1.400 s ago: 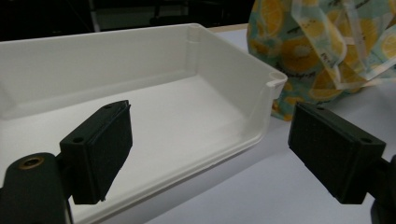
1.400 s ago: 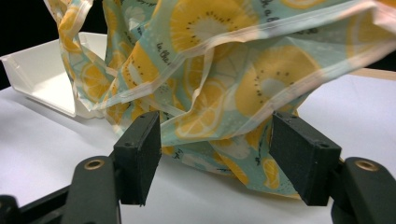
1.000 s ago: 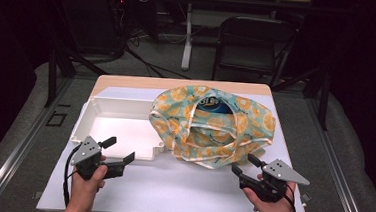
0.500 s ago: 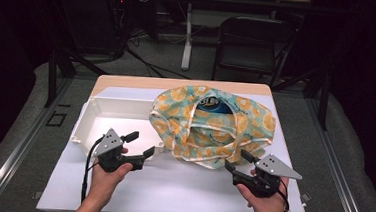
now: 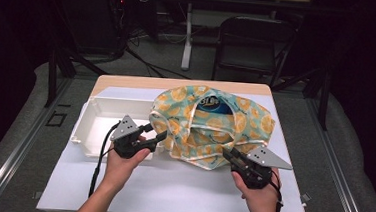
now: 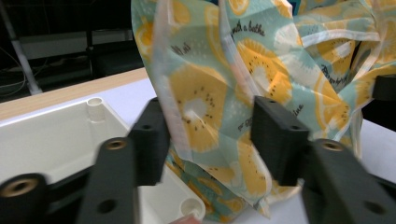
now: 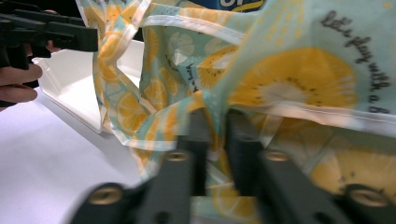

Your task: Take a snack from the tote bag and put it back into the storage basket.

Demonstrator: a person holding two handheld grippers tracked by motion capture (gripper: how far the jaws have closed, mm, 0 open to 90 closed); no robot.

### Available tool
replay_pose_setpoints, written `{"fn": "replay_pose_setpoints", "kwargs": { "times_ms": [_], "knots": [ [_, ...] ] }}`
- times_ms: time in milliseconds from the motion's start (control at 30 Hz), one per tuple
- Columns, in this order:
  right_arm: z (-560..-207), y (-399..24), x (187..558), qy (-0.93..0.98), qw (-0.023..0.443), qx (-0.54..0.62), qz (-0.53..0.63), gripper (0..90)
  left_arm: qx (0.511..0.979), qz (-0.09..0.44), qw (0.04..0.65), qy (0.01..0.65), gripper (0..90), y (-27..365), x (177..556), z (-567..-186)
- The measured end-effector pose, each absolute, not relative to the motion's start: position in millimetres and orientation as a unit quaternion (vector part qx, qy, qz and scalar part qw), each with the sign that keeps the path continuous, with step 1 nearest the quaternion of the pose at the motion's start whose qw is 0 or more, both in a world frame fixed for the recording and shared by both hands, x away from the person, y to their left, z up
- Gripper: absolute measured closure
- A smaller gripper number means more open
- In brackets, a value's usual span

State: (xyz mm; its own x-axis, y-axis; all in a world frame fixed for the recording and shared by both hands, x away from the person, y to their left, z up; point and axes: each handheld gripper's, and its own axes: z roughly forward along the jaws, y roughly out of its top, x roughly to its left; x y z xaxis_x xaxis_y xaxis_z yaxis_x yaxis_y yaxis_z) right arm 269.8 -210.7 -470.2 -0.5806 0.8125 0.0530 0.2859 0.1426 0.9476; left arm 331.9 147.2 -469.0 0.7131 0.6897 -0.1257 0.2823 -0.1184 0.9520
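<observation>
The bag point(image 5: 212, 125), a thin fabric tote printed with orange slices, sits slumped in the middle of the high view on the white tabletop point(image 5: 170, 185), with a blue packet point(image 5: 215, 106) peeking from its mouth. I judge it light, limp and a little slick: it will crumple and sag instead of keeping its shape, and whatever lies inside will shift once it lifts. The white-bound hem and the handle straps look like the firmest places to take hold, since loose cloth may slide out of a pinch.

My right tongs point(image 7: 215, 135) are clenched on a fold of the bag's near edge, at lower centre of the right gripper view; their jaws have just been closing, and cloth is pinched between them.

My left tongs point(image 6: 212, 135) stand partly spread at the bag's left side, just beside the white tray point(image 5: 94, 124). Their jaws have just been closing too. A pleat with its white hem lies between them, but I see gaps at the pads point(image 6: 275, 133), so I read no grip there yet.
</observation>
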Motion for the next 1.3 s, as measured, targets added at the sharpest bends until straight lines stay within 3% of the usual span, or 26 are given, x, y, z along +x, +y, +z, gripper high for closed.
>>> {"fn": "replay_pose_setpoints", "kwargs": {
  "times_ms": [100, 233, 533, 767, 867, 900, 933, 1000, 1033, 1200, 1300],
  "knots": [
    [-467, -215, 272, 0.716, 0.249, 0.376, 0.533, 90.0, 0.723, 0.151, 0.589, 0.329, 75.0, 152, 335, -470],
    [-459, -216, 274, 0.716, 0.262, 0.36, 0.538, 90.0, 0.731, 0.14, 0.584, 0.325, 85.6, 152, 335, -472],
    [-421, -225, 296, 0.688, 0.304, 0.349, 0.559, 90.0, 0.767, 0.151, 0.532, 0.326, 87.2, 145, 336, -478],
    [-388, -236, 321, 0.665, 0.335, 0.356, 0.564, 90.0, 0.767, 0.156, 0.525, 0.335, 87.1, 149, 338, -479],
    [-384, -238, 326, 0.667, 0.336, 0.359, 0.56, 90.0, 0.761, 0.161, 0.534, 0.33, 69.2, 151, 335, -476],
    [-384, -238, 326, 0.667, 0.336, 0.359, 0.56, 90.0, 0.755, 0.167, 0.543, 0.328, 69.2, 150, 333, -473],
    [-385, -237, 326, 0.67, 0.335, 0.355, 0.559, 90.0, 0.753, 0.173, 0.544, 0.328, 53.4, 151, 331, -469],
    [-385, -237, 325, 0.672, 0.334, 0.353, 0.559, 90.0, 0.741, 0.187, 0.553, 0.333, 49.1, 151, 329, -460],
    [-387, -237, 323, 0.671, 0.331, 0.353, 0.562, 90.0, 0.734, 0.204, 0.552, 0.339, 40.9, 152, 328, -451],
    [-391, -239, 322, 0.67, 0.322, 0.359, 0.565, 90.0, 0.723, 0.238, 0.554, 0.337, 30.5, 148, 328, -434],
    [-393, -239, 322, 0.675, 0.323, 0.357, 0.56, 90.0, 0.719, 0.241, 0.571, 0.314, 29.3, 138, 325, -422]
  ]
}}
